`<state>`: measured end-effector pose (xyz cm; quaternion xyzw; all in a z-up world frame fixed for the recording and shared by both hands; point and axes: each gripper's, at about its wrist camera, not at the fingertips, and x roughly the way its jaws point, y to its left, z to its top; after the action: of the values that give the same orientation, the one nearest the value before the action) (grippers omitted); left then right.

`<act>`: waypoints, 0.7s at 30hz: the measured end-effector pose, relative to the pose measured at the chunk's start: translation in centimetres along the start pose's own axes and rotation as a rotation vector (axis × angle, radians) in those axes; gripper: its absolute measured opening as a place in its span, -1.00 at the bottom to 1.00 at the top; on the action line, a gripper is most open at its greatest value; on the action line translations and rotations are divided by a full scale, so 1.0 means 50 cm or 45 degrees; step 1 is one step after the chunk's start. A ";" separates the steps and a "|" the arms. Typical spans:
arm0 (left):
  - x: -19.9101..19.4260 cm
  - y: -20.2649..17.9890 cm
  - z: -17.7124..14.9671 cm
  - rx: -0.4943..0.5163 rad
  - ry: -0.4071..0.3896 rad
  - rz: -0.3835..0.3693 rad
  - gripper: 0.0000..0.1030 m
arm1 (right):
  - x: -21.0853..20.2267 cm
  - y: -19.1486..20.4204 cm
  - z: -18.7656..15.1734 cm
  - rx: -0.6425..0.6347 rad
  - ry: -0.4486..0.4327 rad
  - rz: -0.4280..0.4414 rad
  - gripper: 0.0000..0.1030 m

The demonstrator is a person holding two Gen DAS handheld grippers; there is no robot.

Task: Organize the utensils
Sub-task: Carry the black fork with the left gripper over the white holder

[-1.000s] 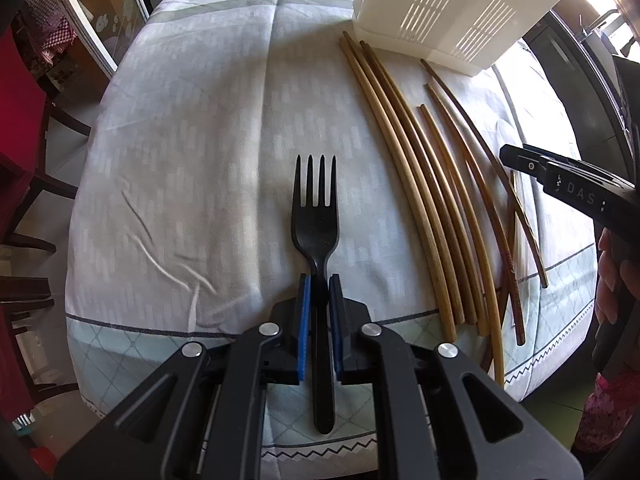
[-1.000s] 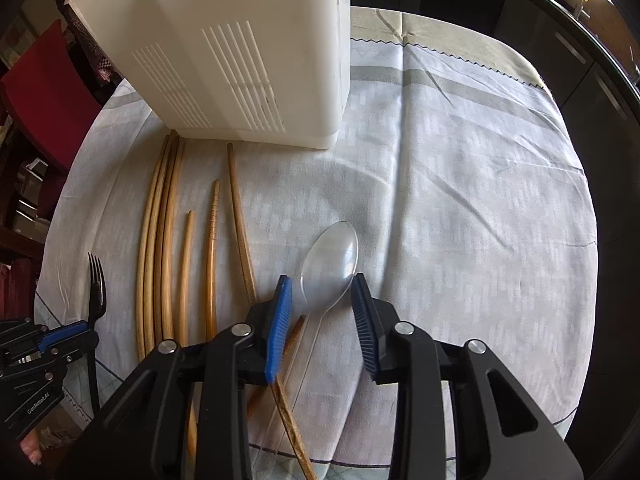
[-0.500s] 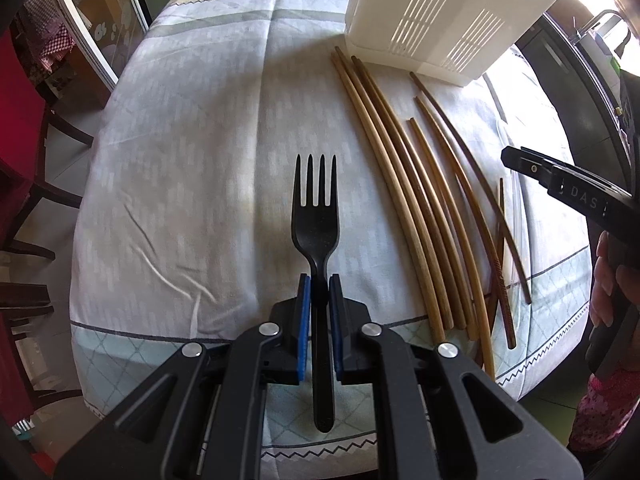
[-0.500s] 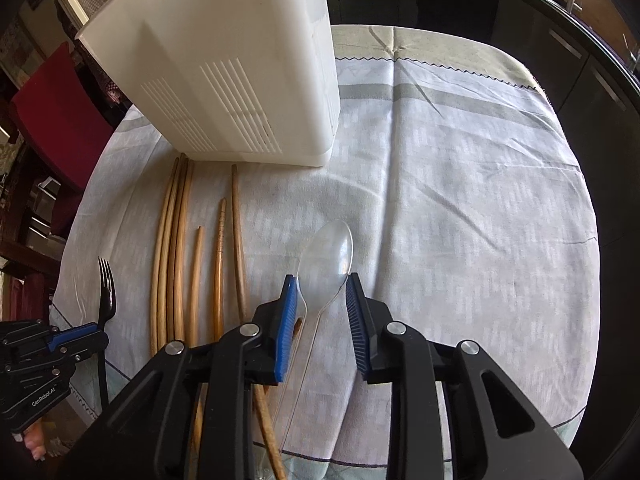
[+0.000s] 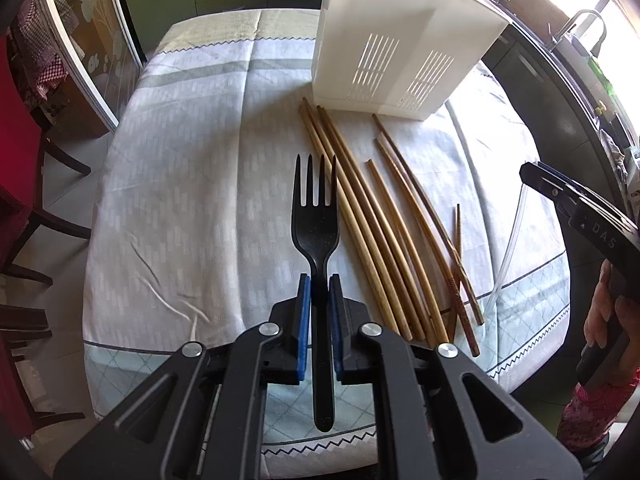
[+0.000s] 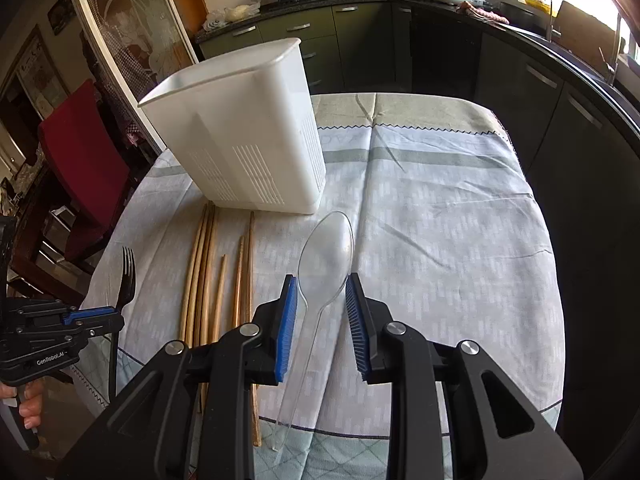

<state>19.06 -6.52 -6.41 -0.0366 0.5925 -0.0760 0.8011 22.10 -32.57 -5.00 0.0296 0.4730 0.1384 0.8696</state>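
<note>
My left gripper is shut on the neck of a black plastic fork, tines pointing away, held above the tablecloth. The right wrist view shows that gripper and the fork at the far left. My right gripper is shut on a clear plastic spoon, its pads pressing the base of the bowl and the handle trailing back below. Several wooden chopsticks lie side by side on the cloth between both grippers. A white slotted utensil basket stands upright behind them, its top open.
The table wears a pale patterned cloth with a zigzag border. A red chair stands at its left. Dark kitchen cabinets and a counter curve along the back and right. A person's hand grips the right tool's handle.
Both grippers have risen from the table with their utensils. The right one has also tipped upward, so the basket's open top and the kitchen behind now show.
</note>
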 end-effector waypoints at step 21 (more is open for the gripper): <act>-0.048 -0.036 0.016 0.064 -0.074 0.004 -0.82 | -0.167 0.025 -0.045 -0.075 -0.239 0.035 -0.50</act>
<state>18.99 -7.94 -3.63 -0.0178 0.5670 -0.0885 0.8188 15.65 -33.78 0.80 0.0233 0.3846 0.1609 0.9087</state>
